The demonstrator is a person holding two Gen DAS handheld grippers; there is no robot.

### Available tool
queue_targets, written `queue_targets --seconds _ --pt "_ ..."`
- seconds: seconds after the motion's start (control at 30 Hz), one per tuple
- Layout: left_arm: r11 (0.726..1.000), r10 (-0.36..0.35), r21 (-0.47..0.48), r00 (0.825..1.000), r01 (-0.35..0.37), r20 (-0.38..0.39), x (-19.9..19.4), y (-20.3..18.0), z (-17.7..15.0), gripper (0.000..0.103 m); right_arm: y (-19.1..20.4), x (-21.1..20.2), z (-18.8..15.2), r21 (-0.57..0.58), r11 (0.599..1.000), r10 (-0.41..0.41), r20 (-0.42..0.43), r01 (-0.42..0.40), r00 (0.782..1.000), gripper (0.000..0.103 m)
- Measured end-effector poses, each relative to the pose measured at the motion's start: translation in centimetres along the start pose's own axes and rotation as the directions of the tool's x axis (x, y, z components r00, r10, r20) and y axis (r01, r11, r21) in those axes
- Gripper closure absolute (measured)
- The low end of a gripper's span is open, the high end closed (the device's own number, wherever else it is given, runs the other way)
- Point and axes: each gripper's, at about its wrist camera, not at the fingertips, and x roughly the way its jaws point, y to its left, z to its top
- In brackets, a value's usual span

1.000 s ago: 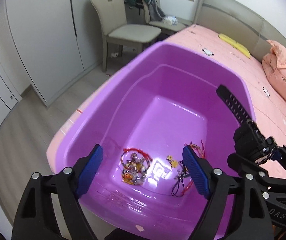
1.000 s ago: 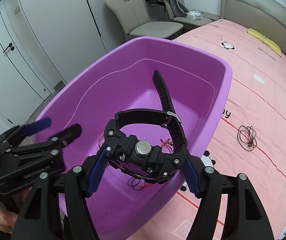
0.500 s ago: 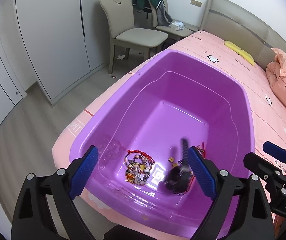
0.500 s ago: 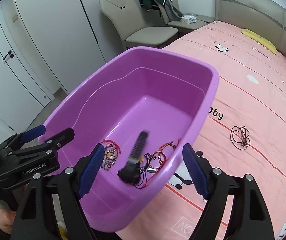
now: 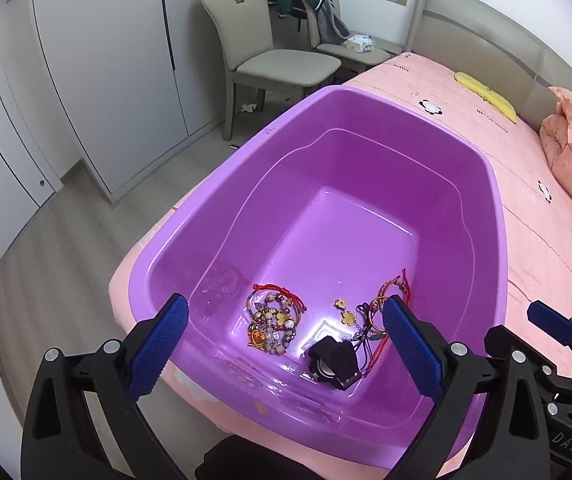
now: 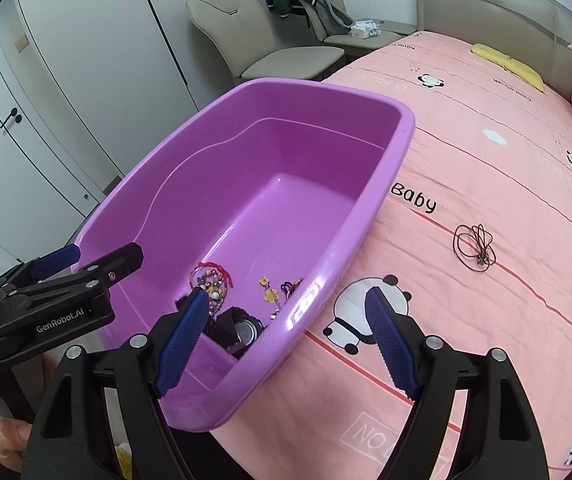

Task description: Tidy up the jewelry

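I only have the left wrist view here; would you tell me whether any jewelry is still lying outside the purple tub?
Observer: Yes. A black cord necklace lies coiled on the pink bedspread, to the right of the purple tub and clear of its rim.
Operator: Thank you. Is the right gripper holding anything?
Observer: No. The right gripper is open with nothing between its pads, straddling the tub's near right rim.
Operator: And what lies under its right finger?
Observer: A printed panda on the bedspread, nothing to pick up; the necklace is farther away, up and to the right in the right wrist view.
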Motion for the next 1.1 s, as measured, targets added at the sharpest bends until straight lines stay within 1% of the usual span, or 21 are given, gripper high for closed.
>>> queue_targets --seconds 0.13,0.53,0.73,1.1 --pt "1.0 0.002 0.003 1.0 -0.002 0.0 -0.2 -0.5 -0.2 0.007 -0.6 -0.2 -0.5 0.016 1.0 -0.004 0.001 0.004 1.0 0.026" --pt "0.998 0.055 0.024 0.998 -0.056 0.044 -1.7 -1.4 -0.1 0.006 -1.2 -1.6 -1.0 0.019 1.0 -0.02 0.027 0.02 0.999 0.026" --pt "0.997 0.066 0.037 0.996 -0.068 0.052 -2.2 -1.8 0.1 0.006 -1.4 -2.1 -1.1 0.028 0.999 -0.025 0.034 0.024 0.999 0.026" --pt "0.998 0.061 0.03 0.996 -0.063 0.063 -2.6 -1.8 0.0 0.006 -1.8 -2.6 -1.3 0.033 0.999 -0.027 0.039 0.025 0.999 0.026"
